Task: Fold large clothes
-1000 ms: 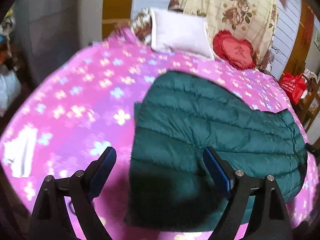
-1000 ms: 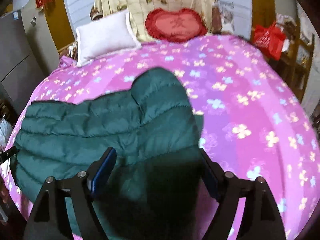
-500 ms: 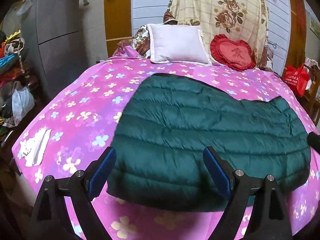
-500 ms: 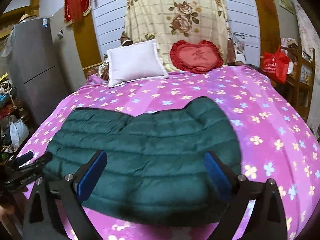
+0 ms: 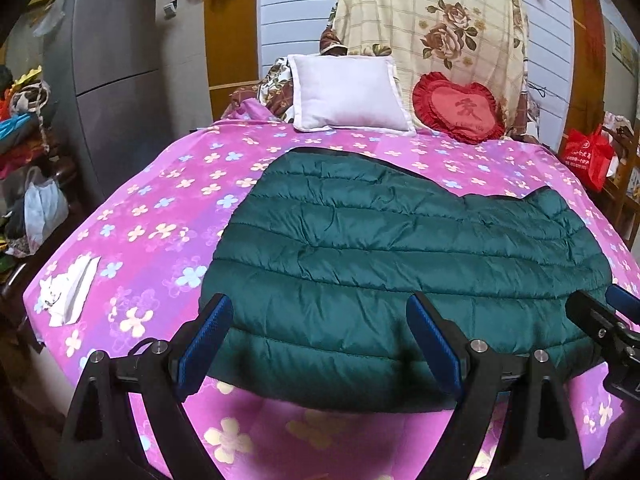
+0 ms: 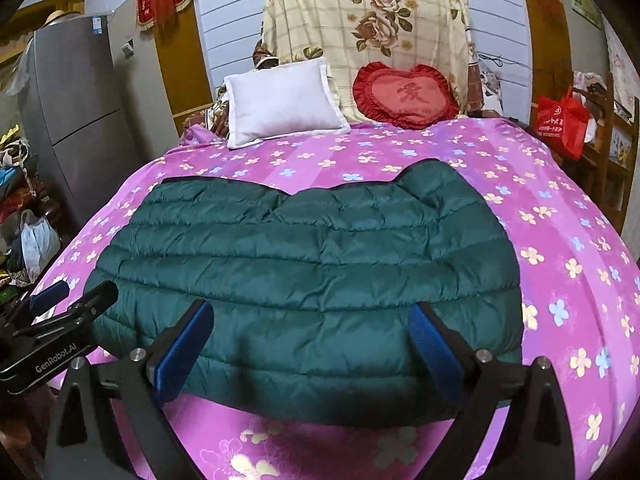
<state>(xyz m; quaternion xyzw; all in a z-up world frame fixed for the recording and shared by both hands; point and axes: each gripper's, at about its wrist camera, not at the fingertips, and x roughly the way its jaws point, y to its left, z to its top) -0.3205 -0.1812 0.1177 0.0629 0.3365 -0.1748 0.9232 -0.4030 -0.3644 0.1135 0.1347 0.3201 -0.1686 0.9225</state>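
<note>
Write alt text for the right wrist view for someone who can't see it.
A dark green puffer jacket lies flat on a bed with a pink flowered sheet, the right gripper open just above its near edge. A white pillow and red heart cushion sit behind.

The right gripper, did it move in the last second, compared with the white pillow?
Yes. The right gripper has backed away from the white pillow; more of the green jacket now shows beyond its open fingers.
</note>
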